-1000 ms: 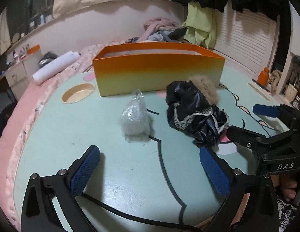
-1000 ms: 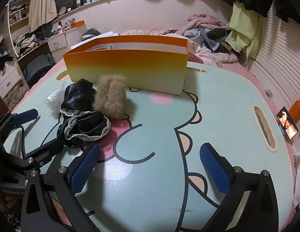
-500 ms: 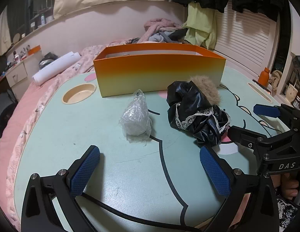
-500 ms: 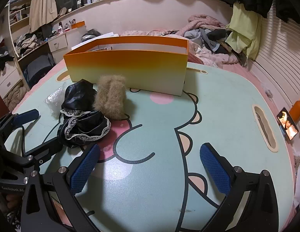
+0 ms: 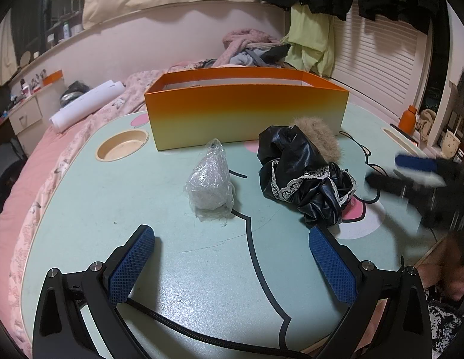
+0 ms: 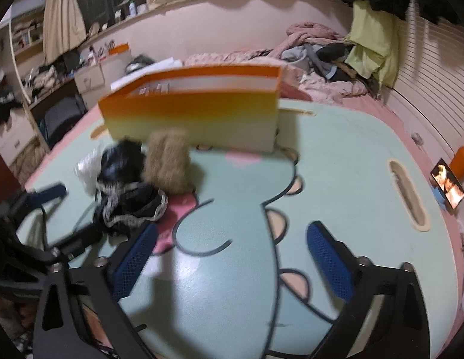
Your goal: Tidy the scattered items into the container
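Observation:
An orange-to-yellow open box (image 5: 246,113) stands at the back of the mint cartoon table (image 5: 142,209); it also shows in the right wrist view (image 6: 196,119). In front of it lie a crumpled clear plastic bag (image 5: 209,185), a black lace-trimmed scrunchie pile (image 5: 303,179) and a tan furry scrunchie (image 5: 318,137). My left gripper (image 5: 232,260) is open and empty, just short of the bag. My right gripper (image 6: 232,257) is open and empty, right of the black pile (image 6: 127,197) and furry scrunchie (image 6: 167,164). It appears blurred at the right of the left wrist view (image 5: 417,176).
A round cup recess (image 5: 122,148) sits left of the box, an oval slot (image 6: 407,197) at the table's right. A bed with clothes (image 6: 315,48) lies behind. A phone (image 6: 447,182) and orange bottle (image 5: 408,116) stand off the right edge. A cable (image 5: 187,332) crosses the table's near edge.
The right gripper has started moving, its view now blurred and shifted; seen from the left, it has risen and moved forward. The left gripper has barely moved.

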Available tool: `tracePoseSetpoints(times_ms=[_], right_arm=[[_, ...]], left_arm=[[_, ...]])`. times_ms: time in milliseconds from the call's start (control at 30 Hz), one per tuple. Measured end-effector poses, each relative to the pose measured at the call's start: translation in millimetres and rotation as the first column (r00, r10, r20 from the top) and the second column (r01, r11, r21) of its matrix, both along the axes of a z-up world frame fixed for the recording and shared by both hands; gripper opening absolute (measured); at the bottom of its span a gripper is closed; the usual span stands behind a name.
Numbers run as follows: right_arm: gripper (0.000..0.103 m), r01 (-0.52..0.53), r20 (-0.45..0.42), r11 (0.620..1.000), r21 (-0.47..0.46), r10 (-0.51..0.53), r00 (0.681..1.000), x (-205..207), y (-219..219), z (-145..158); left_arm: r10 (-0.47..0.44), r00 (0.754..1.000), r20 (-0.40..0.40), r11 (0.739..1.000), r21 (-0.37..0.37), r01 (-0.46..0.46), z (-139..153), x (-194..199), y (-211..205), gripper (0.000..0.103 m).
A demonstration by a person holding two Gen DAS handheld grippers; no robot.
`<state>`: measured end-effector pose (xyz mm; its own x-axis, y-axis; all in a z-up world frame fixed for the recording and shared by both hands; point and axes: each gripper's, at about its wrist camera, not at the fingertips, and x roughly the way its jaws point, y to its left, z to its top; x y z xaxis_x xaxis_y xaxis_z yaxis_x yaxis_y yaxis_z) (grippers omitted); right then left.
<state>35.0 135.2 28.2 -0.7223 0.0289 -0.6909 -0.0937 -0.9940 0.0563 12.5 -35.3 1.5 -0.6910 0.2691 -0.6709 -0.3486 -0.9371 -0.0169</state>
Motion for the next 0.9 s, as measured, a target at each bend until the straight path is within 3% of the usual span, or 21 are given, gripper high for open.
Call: tracePoseSetpoints(times_ms=[167, 300, 333, 433, 500, 600, 733, 900], right_arm=[[0.083, -0.077, -0.090, 0.996, -0.054, 0.072, 0.993, -36.6, -7.4, 69.1], [0.072, -0.184, -0.022, 0.969, -0.161, 0.183, 0.983, -114.9, -31.6, 94.5], [0.067, -0.194, 0.019, 0.960, -0.202, 0.202, 0.979, -139.6, -36.7, 91.9], [0.066, -0.163, 0.122, 0.937, -0.308, 0.209, 0.970, -197.7, -42.4, 74.8], [0.066, -0.060, 0.227, 0.918, -0.393, 0.160, 0.961, -234.8, -39.9, 52.5], [0.066, 0.044, 0.315, 0.871, -0.489, 0.129, 0.940, -263.8, -38.3, 27.0], [0.066, 0.120, 0.375, 0.895, -0.429, 0.056, 0.925, -284.1, -46.8, 14.3], [0.066, 0.201, 0.424, 0.859, -0.471, 0.021, 0.906, -292.4, -37.3, -6.2]], left_arm=[[-0.002, 1.000, -0.001, 1.000, 0.000, 0.002, 0.9, 0.1, 0.3, 0.103], [-0.003, 1.000, -0.002, 1.000, -0.001, 0.003, 1.0, 0.2, 0.8, 0.103], [-0.003, 1.000, -0.002, 1.000, 0.000, 0.003, 0.9, 0.1, 0.5, 0.103], [-0.006, 1.000, -0.003, 1.000, 0.001, 0.006, 2.0, -0.5, 1.4, 0.103], [-0.008, 1.000, -0.005, 1.000, 0.002, 0.008, 2.4, -0.7, 2.4, 0.103], [-0.010, 1.000, -0.007, 1.000, 0.004, 0.010, 2.9, -0.4, 3.2, 0.103], [-0.014, 1.000, -0.009, 1.000, 0.009, 0.014, 2.8, -0.3, 1.9, 0.103], [-0.016, 1.000, -0.011, 1.000, 0.010, 0.016, 2.4, -1.0, 2.3, 0.103]])
